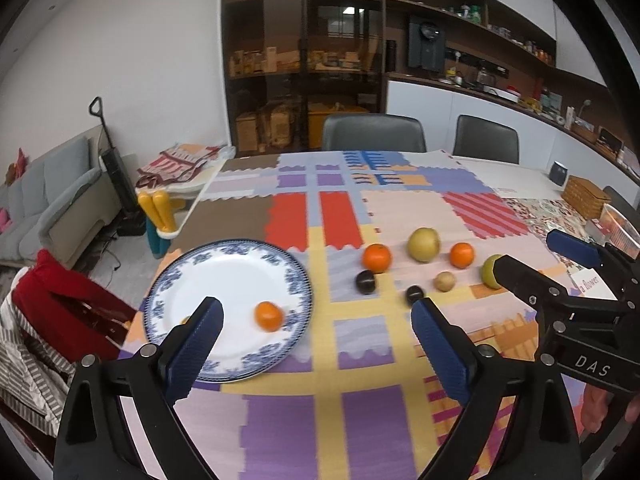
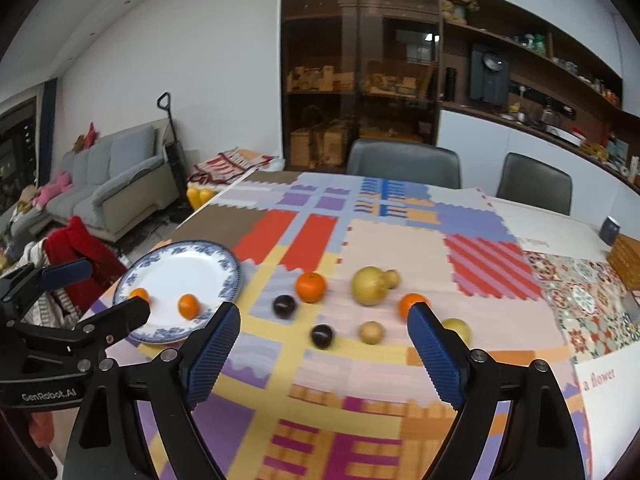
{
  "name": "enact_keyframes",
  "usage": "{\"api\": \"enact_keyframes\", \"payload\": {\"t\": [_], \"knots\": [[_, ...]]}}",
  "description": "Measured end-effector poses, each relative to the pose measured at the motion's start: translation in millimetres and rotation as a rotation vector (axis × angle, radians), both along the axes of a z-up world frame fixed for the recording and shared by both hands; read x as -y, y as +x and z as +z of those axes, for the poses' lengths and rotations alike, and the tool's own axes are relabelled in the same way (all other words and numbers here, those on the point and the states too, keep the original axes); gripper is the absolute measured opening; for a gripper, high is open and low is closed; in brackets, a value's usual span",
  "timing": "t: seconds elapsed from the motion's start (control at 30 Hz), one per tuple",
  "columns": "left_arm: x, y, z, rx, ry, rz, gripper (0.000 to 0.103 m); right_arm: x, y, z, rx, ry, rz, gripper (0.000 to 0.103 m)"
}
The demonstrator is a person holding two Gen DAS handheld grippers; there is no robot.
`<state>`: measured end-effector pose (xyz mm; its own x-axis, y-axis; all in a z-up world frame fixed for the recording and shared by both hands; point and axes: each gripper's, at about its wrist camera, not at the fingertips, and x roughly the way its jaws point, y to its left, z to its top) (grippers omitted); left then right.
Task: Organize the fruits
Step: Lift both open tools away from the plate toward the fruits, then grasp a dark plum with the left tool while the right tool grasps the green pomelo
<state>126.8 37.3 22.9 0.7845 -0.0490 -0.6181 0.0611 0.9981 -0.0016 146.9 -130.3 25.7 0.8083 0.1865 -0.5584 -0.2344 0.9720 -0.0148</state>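
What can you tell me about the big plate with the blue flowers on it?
The plate is round and white with a blue flowery rim, and looks like glazed china. It lies flat near the left edge of the patchwork tablecloth. Two small oranges sit on it, one near the front and another at its left side, partly hidden. Neither gripper touches it.

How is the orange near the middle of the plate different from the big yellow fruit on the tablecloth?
The orange is bright orange; the big yellow fruit is pale yellow-green. The orange is clearly smaller than the yellow fruit. The orange lies on the blue-rimmed plate, while the yellow fruit sits on the patchwork tablecloth, further right. Both are round, and neither is held by a claw.
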Motion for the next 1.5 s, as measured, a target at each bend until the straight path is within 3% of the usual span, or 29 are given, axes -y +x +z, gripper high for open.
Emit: {"api": "enact_keyframes", "payload": {"t": [0.4,0.83,1.17,1.5], "knots": [[54,21,-10,0.001,0.021,-0.083,0.096,66,8,-11,-0.044,0.048,-0.131,0.086],[90,65,-48,-0.084,0.015,-0.106,0.095,110,37,-50,-0.154,0.059,-0.222,0.086],[99,94,-87,-0.176,0.015,-0.108,0.087,122,66,-82,-0.232,0.060,-0.230,0.086],[103,119,-112,-0.243,0.008,-0.118,0.067,124,91,-105,-0.279,0.056,-0.224,0.086]]}}
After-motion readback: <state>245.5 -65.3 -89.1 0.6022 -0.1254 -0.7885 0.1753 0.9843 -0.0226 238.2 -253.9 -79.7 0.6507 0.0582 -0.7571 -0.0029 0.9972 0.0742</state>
